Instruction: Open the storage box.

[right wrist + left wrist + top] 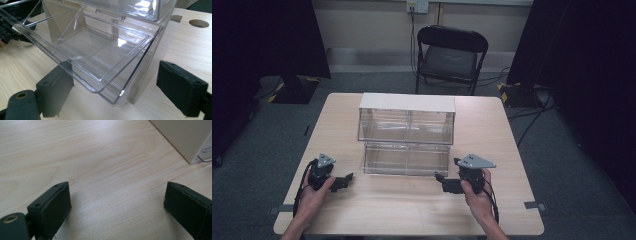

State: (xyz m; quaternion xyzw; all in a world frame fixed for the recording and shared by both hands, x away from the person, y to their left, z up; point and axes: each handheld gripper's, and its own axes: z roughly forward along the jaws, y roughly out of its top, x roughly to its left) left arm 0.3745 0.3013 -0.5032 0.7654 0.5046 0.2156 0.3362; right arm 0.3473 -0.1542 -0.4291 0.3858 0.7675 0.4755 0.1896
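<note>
You hold both grippers low on the desk (377,205) with jaws spread wide and gripping nothing, the left gripper (343,181) well left of the clear two-tier bin (407,135) at mid-desk and the right gripper (441,179) at its near right corner, probably so that hand can work the lower flap. Your right gripper view shows that flap (82,62) tilted open over the left jaw, whereas the left gripper view catches just the bin's pale side wall (185,137)

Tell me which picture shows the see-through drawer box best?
The high view: the whole clear drawer box stands mid-table, both tiers and its white top visible. The right gripper view is close up on its lower clear bin, which is tipped open and cut off. The left gripper view catches just a corner of its side wall.
</note>
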